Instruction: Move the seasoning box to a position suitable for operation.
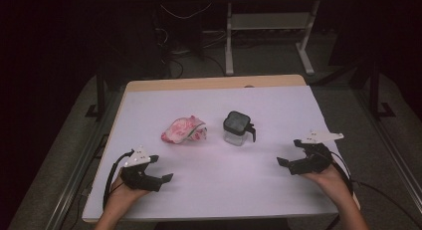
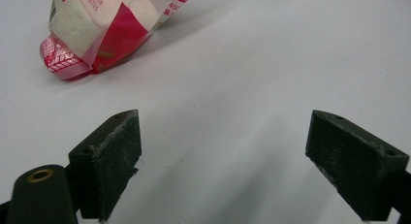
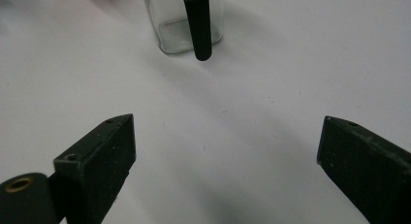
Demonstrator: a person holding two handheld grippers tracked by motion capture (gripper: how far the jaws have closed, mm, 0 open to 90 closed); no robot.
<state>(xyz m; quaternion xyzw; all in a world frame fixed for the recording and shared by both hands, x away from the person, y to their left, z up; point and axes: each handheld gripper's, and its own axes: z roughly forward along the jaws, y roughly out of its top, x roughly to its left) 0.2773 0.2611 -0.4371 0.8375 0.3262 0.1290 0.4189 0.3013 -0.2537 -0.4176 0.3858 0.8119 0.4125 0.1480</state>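
Two things on the worktop: a crumpled red-and-white packet (image 1: 183, 130) left of frame centre in the high view, and a small clear jar (image 1: 237, 128) with a dark lid just right of centre; the two stand near each other but apart.
Worktop (image 1: 214, 190): white sheet, bare in the lower half of the frame.
Left tool (image 1: 160, 170): lower left of the high view, held in a hand, jaws spread wide with nothing between them; in the left gripper view the packet (image 2: 99, 32) lies at upper left, well ahead of the jaws.
Right tool (image 1: 289, 153): lower right of the high view, jaws likewise spread and empty; in the right gripper view the jar (image 3: 186, 23) stands at top centre, its black handle facing the camera.
Progress: judged at the very start; neither thing is touched or lifted.
Remaining: apparently everything, beginning with a reach to packet and jar.
Jar contents: glass looks empty at the base; upper part hidden by the lid.
Packet contents: cannot be told; it is folded and seems partly full.
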